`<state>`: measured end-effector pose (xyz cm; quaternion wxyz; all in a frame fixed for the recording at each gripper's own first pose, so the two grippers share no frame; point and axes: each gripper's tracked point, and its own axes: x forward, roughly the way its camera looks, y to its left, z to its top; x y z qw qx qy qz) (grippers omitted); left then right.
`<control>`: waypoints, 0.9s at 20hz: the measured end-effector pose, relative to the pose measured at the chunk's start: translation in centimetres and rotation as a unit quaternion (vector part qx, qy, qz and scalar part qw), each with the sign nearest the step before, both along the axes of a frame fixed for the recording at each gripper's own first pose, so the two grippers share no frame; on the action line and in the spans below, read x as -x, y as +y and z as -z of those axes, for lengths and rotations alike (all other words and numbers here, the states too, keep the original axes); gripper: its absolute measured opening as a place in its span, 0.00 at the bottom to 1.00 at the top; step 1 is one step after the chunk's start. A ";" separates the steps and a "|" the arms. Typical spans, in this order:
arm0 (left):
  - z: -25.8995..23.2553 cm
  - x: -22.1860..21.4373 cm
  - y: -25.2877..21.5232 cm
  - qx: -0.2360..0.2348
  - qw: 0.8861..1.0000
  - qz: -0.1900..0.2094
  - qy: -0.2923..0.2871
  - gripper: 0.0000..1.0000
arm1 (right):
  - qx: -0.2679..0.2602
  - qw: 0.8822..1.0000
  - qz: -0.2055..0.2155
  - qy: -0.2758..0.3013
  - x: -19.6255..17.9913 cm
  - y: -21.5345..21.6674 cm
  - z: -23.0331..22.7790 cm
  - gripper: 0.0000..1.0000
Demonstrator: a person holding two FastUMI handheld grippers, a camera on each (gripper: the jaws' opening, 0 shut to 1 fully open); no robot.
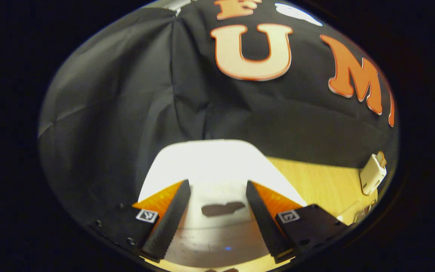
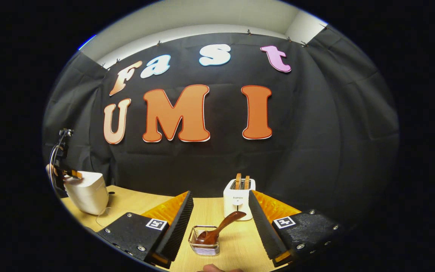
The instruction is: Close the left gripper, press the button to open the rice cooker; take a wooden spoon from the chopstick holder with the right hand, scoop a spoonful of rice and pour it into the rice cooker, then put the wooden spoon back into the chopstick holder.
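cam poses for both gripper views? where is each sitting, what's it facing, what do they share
Left gripper view: rides the left gripper, just above the white rice cooker, facing the booth wall; its open fingers straddle the lid.
Right gripper view: rides the right gripper, low over the wooden table, facing the wall; open fingers frame the wooden spoon in the chopstick holder.
Shared: rice cooker, white toaster, table; the right gripper view also catches the left gripper over the cooker at far left.
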<state>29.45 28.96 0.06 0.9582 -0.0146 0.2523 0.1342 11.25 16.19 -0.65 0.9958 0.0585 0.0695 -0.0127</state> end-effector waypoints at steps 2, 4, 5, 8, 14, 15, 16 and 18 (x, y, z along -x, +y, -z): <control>0.0 0.0 0.0 -0.002 1.000 -0.002 -0.004 0.98 | -0.002 1.000 -0.006 0.007 0.2 0.5 0.6 0.87; -0.3 0.1 -0.2 -0.003 1.000 -0.003 -0.012 0.96 | -0.007 1.000 -0.009 0.009 0.1 1.1 0.8 0.87; -0.7 -0.1 -0.3 0.000 1.000 -0.001 -0.028 0.96 | -0.007 1.000 -0.009 0.009 0.0 1.3 0.9 0.87; -2.8 -0.4 -0.4 -0.025 0.996 -0.001 -0.088 0.96 | 0.005 1.000 -0.006 0.001 0.0 1.4 0.8 0.87; -7.1 0.0 -3.0 -0.038 0.978 0.043 -0.199 0.95 | 0.038 0.998 0.009 -0.049 0.4 1.8 -1.4 0.87; -7.7 0.1 -3.7 -0.038 0.975 0.055 -0.210 0.95 | 0.040 0.998 0.010 -0.057 0.6 2.0 -1.7 0.87; -8.0 0.4 -4.7 -0.036 0.973 0.065 -0.217 0.96 | 0.040 0.997 0.009 -0.064 0.7 2.1 -1.9 0.87; -8.7 0.5 -6.2 -0.025 0.968 0.084 -0.234 0.97 | 0.040 0.996 0.009 -0.073 1.1 2.4 -2.3 0.87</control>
